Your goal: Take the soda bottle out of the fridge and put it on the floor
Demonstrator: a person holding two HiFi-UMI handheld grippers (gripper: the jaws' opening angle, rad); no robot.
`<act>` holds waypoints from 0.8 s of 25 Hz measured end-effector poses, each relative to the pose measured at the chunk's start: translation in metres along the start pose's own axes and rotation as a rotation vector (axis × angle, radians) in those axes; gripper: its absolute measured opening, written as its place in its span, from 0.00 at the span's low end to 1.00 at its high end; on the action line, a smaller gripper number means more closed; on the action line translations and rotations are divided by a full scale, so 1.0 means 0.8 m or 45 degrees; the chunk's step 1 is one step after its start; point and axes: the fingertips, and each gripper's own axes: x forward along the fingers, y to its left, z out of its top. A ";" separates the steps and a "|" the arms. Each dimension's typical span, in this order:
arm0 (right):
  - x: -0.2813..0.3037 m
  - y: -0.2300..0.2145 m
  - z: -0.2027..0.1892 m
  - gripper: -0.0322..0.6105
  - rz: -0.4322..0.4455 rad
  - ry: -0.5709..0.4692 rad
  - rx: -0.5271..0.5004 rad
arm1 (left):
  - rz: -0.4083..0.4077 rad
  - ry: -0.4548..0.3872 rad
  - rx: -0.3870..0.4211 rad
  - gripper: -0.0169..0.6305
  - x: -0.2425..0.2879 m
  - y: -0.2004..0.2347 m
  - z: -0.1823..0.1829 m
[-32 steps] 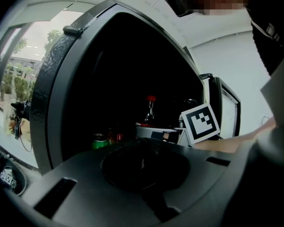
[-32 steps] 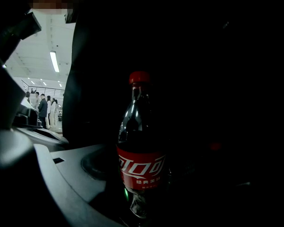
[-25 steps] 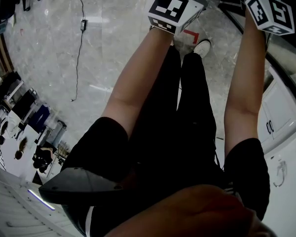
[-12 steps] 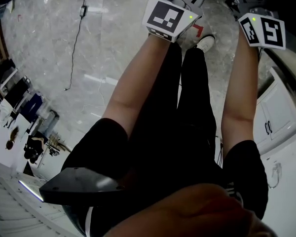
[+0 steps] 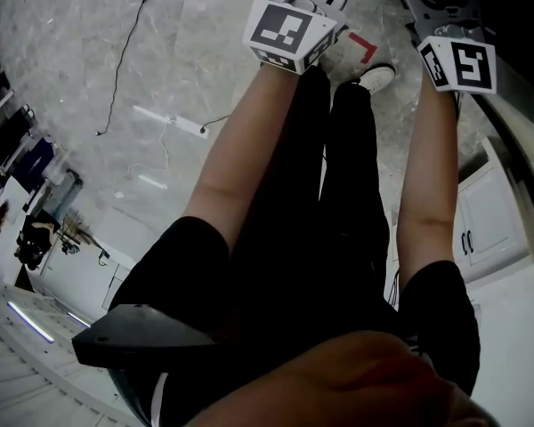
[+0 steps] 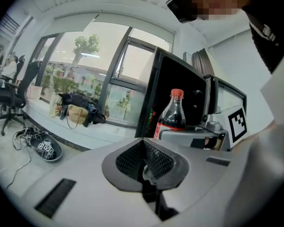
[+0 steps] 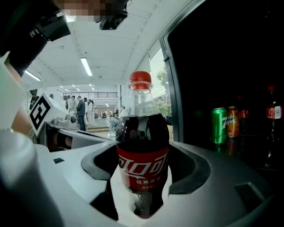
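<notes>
One dark plastic soda bottle w/ red cap, clamped upright in right gripper; left gripper jaws together, empty. Fridge: 1 green can, 1 orange can.

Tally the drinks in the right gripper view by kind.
Bottles: 2, the held soda bottle and a dark bottle
Cans: 2, a green can and an orange can
Total: 4; a red shape by the cans is too dim to name.

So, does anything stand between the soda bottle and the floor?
Nothing visible does. The right gripper holds the soda bottle in front of the fridge, and the floor beside the person's shoe looks free.
</notes>
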 end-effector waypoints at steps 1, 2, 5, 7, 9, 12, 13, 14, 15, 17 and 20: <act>0.008 0.007 -0.011 0.54 0.016 0.013 0.008 | 0.020 0.011 -0.011 0.03 -0.005 0.011 -0.010; 0.015 0.015 -0.023 0.54 0.030 0.025 0.016 | 0.040 0.020 -0.021 0.03 -0.010 0.023 -0.019; 0.037 0.034 -0.060 0.54 0.059 0.060 0.034 | 0.079 0.041 -0.047 0.03 -0.023 0.053 -0.048; 0.051 0.045 -0.086 0.54 0.076 0.086 0.040 | 0.094 0.059 -0.061 0.03 -0.027 0.070 -0.070; 0.065 0.056 -0.113 0.54 0.103 0.111 0.042 | 0.108 0.077 -0.076 0.03 -0.029 0.084 -0.094; 0.086 0.072 -0.153 0.54 0.149 0.150 0.038 | 0.118 0.094 -0.091 0.03 -0.031 0.106 -0.129; 0.093 0.077 -0.167 0.54 0.161 0.163 0.039 | 0.119 0.104 -0.090 0.03 -0.030 0.113 -0.140; 0.099 0.081 -0.183 0.54 0.168 0.176 0.044 | 0.122 0.120 -0.088 0.03 -0.030 0.119 -0.152; 0.103 0.084 -0.201 0.54 0.171 0.191 0.052 | 0.125 0.141 -0.084 0.03 -0.030 0.124 -0.165; 0.110 0.089 -0.243 0.54 0.167 0.231 0.069 | 0.114 0.178 -0.083 0.03 -0.031 0.133 -0.199; 0.120 0.100 -0.316 0.54 0.167 0.306 0.063 | 0.143 0.216 -0.146 0.03 -0.035 0.155 -0.250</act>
